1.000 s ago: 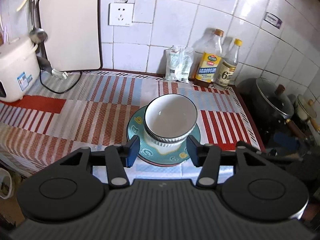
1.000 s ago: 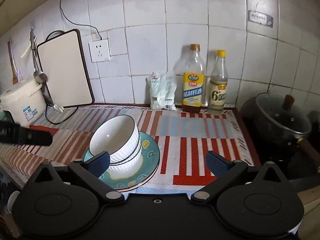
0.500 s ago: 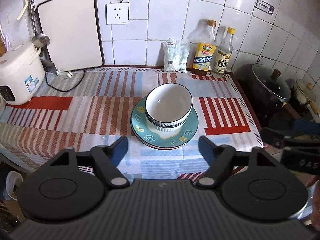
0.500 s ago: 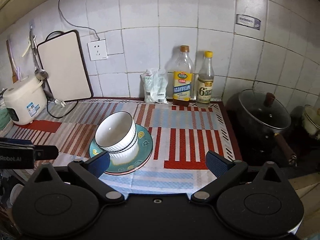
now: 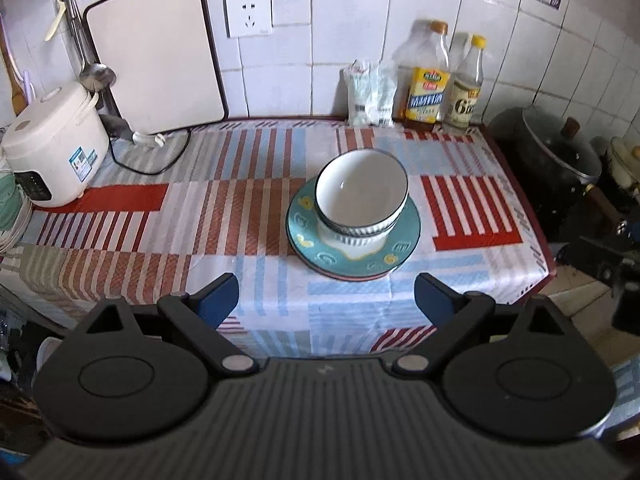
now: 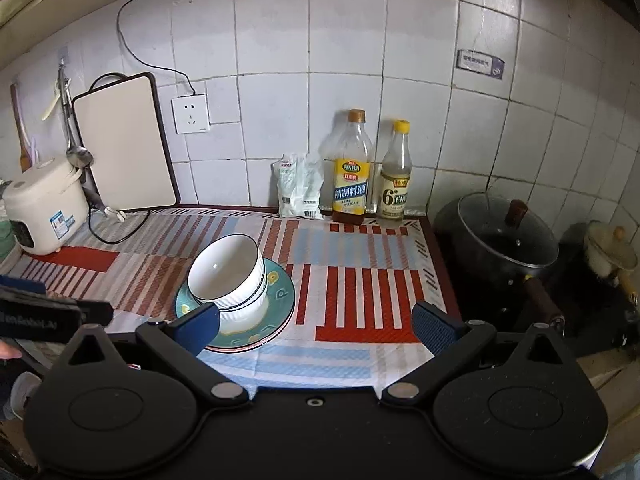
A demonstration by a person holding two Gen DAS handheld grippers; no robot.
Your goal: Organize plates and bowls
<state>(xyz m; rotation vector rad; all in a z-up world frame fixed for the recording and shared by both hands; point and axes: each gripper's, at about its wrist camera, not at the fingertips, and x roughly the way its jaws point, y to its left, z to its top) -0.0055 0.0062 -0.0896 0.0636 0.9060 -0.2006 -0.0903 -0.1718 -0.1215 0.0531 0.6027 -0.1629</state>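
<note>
1. Bowls [image 5: 362,196]: two white bowls are sitting nested, one inside the other, leaning slightly off level. They are resting on the plates, in the middle of the striped cloth [image 5: 224,208].
2. Plates [image 5: 308,236]: a teal plate is lying on at least one more plate (a reddish rim is peeking out underneath). The stack is sitting near the front edge of the counter.
3. Left gripper [image 5: 326,296]: its jaws are opening, nothing is sitting between them, and the blue pads are touching no dish. The stack is lying straight ahead of it and slightly right of its midline, apart from the tips.
4. Right gripper [image 6: 316,326]: its jaws are standing wide apart and empty. The stack is lying ahead and to its left, with the left pad [image 6: 196,330] overlapping the plate rim in this view; contact cannot be told, and it is probably hovering above.
5. Nearer hand: judging by both views, the left is lining up more squarely on the stack; the right is sitting off to one side.
6. Progress: the dishes are looking gathered into one pile, so the task is likely nearing its end.
7. Surroundings: rice cooker [image 5: 52,148], cutting board [image 5: 156,52], two bottles [image 5: 428,88], pot [image 6: 500,236].
</note>
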